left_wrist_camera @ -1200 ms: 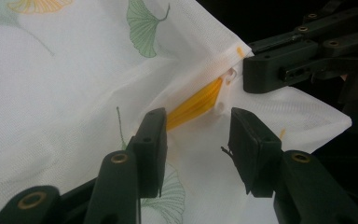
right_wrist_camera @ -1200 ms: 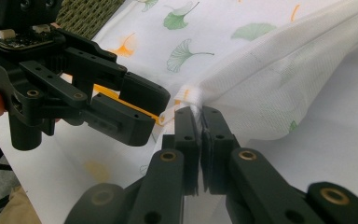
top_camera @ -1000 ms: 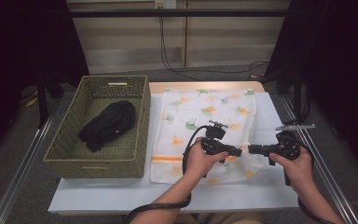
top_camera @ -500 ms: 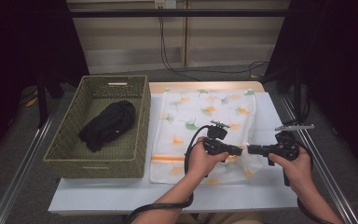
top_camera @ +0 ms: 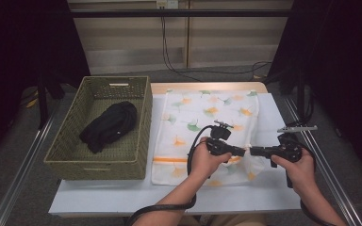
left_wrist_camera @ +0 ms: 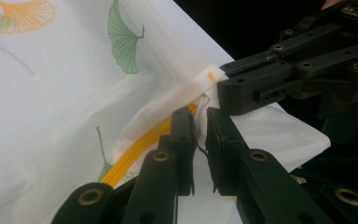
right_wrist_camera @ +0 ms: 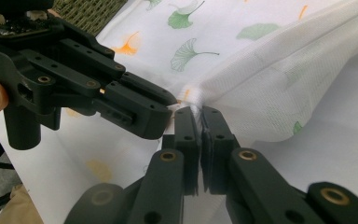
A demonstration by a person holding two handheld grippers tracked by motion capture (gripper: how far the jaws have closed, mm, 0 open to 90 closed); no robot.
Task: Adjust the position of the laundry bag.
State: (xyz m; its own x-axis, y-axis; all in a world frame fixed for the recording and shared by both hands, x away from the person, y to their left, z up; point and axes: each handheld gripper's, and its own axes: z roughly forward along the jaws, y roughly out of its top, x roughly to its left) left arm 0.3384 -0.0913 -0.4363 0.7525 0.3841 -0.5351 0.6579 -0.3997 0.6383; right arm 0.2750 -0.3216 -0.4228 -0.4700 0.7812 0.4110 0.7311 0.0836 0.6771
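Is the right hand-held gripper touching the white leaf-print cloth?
Touching. In the right gripper view, the right hand-held gripper has its jaws pressed together on a bunched edge of the white leaf-print cloth, with the fabric pinched between them.

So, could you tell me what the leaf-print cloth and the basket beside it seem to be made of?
The cloth looks like thin woven fabric, matte white: a fine mesh weave shows, and it folds softly where the right gripper pinches it. The basket appears to be woven wicker or a similar fibre, olive-green, with a ribbed, open weave.
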